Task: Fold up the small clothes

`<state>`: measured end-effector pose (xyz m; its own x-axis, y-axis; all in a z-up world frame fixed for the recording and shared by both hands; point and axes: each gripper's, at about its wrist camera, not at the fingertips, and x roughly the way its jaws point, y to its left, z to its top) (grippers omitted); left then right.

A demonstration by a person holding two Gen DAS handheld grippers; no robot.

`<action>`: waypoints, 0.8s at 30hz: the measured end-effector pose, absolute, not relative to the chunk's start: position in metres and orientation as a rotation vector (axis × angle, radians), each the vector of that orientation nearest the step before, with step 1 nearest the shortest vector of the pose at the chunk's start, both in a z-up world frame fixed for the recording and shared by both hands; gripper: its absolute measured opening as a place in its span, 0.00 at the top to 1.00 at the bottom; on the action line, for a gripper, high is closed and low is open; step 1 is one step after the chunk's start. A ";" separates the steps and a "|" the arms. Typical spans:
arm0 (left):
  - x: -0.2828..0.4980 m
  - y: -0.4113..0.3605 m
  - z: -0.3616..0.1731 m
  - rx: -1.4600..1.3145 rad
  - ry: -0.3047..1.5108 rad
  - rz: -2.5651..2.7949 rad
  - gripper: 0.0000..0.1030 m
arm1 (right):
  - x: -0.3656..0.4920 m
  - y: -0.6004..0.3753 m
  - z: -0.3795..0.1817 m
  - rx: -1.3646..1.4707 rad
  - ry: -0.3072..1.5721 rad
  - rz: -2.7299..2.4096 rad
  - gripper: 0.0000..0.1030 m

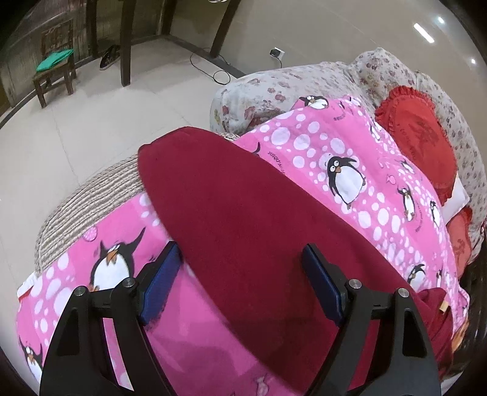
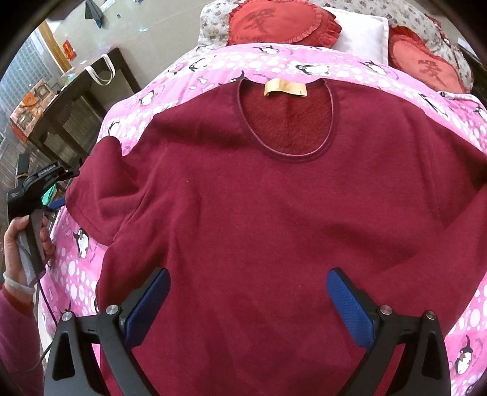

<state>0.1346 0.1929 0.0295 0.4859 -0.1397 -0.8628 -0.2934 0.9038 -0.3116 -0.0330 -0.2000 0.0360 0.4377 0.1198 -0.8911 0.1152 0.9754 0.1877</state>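
Blue pads (image 2: 350, 301) of my right gripper (image 2: 248, 297) spread wide, hovering over maroon sweater's (image 2: 274, 213) lower body, gripping nothing. Sweater lies flat on pink penguin blanket (image 2: 304, 65), neck label (image 2: 284, 88) far side. My left gripper (image 1: 240, 274) also spread wide, straddling sleeve (image 1: 231, 195) edge. Red heart cushions (image 2: 274, 24) beyond.

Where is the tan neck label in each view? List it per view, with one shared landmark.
Left wrist: tan neck label at the far right edge, a small sliver on the maroon sweater.
Right wrist: top centre, inside the neckline.
Shared landmark: the red heart-shaped cushion.
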 end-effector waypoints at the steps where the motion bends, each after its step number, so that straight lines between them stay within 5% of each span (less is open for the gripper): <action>1: 0.137 0.193 0.028 -0.453 1.067 0.096 0.21 | -0.033 -0.200 0.035 0.236 1.123 0.003 0.01; 2: 0.138 0.193 0.028 -0.450 1.063 0.094 0.25 | -0.032 -0.200 0.034 0.237 1.125 0.003 0.01; 7: 0.145 0.200 0.026 -0.489 1.058 0.075 0.87 | -0.034 -0.201 0.032 0.240 1.133 0.004 0.01; 8: 0.146 0.203 0.026 -0.528 1.057 0.056 0.90 | -0.034 -0.201 0.032 0.243 1.132 0.003 0.01; 15: 0.115 0.166 0.095 -0.493 0.895 -0.093 0.92 | -0.036 -0.215 0.038 0.268 1.106 -0.023 0.01; 24: 0.051 0.016 0.157 -0.330 0.836 -0.526 0.92 | -0.047 -0.247 0.055 0.327 1.054 -0.086 0.01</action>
<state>0.0509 0.0158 0.1568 0.5551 -0.5617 -0.6135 0.3096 0.8241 -0.4743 -0.0469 -0.2473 0.0550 0.4954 0.0858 -0.8644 0.2252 0.9484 0.2232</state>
